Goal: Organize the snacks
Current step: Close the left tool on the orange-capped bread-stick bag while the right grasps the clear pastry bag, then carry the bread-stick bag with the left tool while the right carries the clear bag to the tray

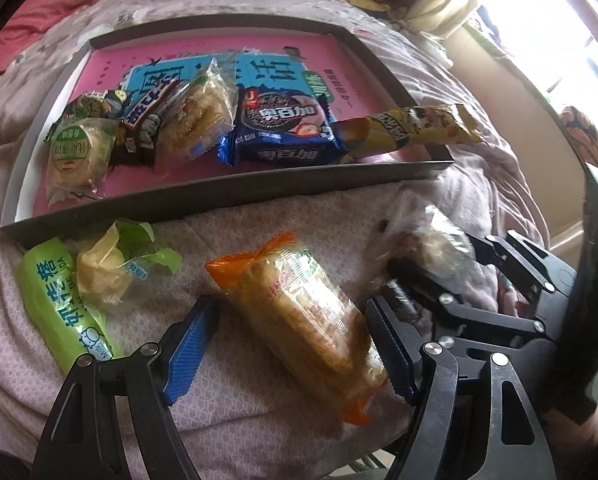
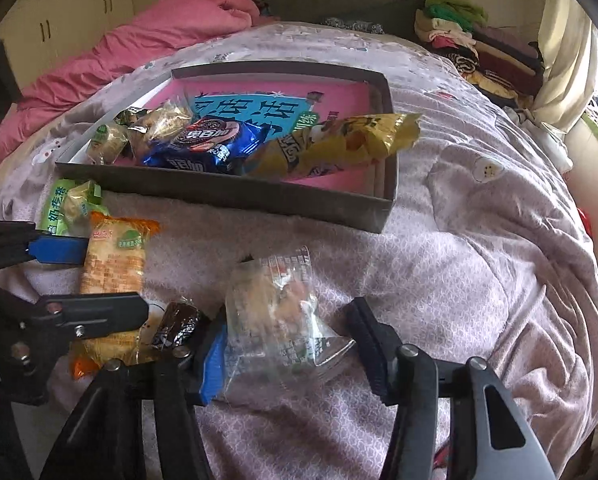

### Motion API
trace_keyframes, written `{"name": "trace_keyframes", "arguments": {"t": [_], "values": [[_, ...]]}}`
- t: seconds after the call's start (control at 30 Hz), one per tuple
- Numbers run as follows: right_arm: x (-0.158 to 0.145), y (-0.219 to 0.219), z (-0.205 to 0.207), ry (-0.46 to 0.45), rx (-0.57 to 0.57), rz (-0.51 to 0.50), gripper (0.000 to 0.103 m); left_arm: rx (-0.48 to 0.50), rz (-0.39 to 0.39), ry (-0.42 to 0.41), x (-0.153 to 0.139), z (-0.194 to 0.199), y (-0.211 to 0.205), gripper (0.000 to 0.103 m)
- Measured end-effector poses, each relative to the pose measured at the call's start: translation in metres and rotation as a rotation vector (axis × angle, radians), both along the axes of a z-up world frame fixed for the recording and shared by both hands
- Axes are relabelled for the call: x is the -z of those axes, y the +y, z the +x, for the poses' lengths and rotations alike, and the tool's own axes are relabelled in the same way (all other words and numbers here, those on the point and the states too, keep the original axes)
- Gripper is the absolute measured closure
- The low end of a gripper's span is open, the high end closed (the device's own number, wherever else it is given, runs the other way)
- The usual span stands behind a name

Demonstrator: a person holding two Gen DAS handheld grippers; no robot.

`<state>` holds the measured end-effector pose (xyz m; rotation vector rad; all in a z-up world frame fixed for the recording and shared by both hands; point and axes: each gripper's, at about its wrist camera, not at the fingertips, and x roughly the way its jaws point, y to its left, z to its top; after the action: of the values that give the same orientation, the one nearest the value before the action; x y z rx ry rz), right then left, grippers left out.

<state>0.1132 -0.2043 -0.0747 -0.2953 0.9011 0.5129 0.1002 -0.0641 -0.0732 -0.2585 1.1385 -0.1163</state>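
Left wrist: tray (image 1: pixel 227 194) holds blue cookie pack (image 1: pixel 283 128); both tools spread.

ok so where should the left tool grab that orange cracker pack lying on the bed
Grip the orange cracker pack across its middle, coming down from above. It lies flat on the bedspread as a long, narrow pack, and the left tool already straddles its long sides. The crimped ends look too floppy to hold well.

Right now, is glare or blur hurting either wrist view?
Left wrist view: window blown out at right; clear-wrapped snack smeared by blur, orange-wrapped snack readable. Right wrist view: mild glare at the right edge, box and clear-wrapped snack sharp enough; fisheye bends both.
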Motion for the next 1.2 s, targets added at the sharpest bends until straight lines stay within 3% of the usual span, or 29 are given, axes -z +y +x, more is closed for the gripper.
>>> {"name": "trace_keyframes", "arguments": {"t": [0.1, 0.2, 0.27, 0.33, 0.47, 1.2], "values": [[-0.003, -0.002, -0.001, -0.011, 0.004, 0.012, 0.053, -0.010, 0.003, 0.001, 0.002, 0.001, -0.001, 0.026], [-0.007, -0.005, -0.001, -0.008, 0.015, 0.040, 0.053, -0.009, 0.022, -0.001, 0.004, -0.001, 0.000, 0.037], [-0.010, -0.006, -0.001, -0.017, 0.019, 0.052, 0.053, -0.003, 0.008, -0.002, 0.004, -0.001, 0.000, 0.056], [-0.016, -0.009, -0.002, -0.025, 0.023, 0.081, 0.054, 0.016, -0.014, -0.008, 0.002, -0.003, 0.000, 0.067], [-0.024, -0.011, -0.004, -0.033, 0.023, 0.131, 0.055, 0.053, -0.051, -0.038, -0.001, -0.007, -0.001, 0.076], [-0.049, -0.006, -0.007, -0.054, -0.007, 0.276, 0.055, 0.067, -0.014, -0.142, -0.038, -0.029, 0.020, 0.080]]}}
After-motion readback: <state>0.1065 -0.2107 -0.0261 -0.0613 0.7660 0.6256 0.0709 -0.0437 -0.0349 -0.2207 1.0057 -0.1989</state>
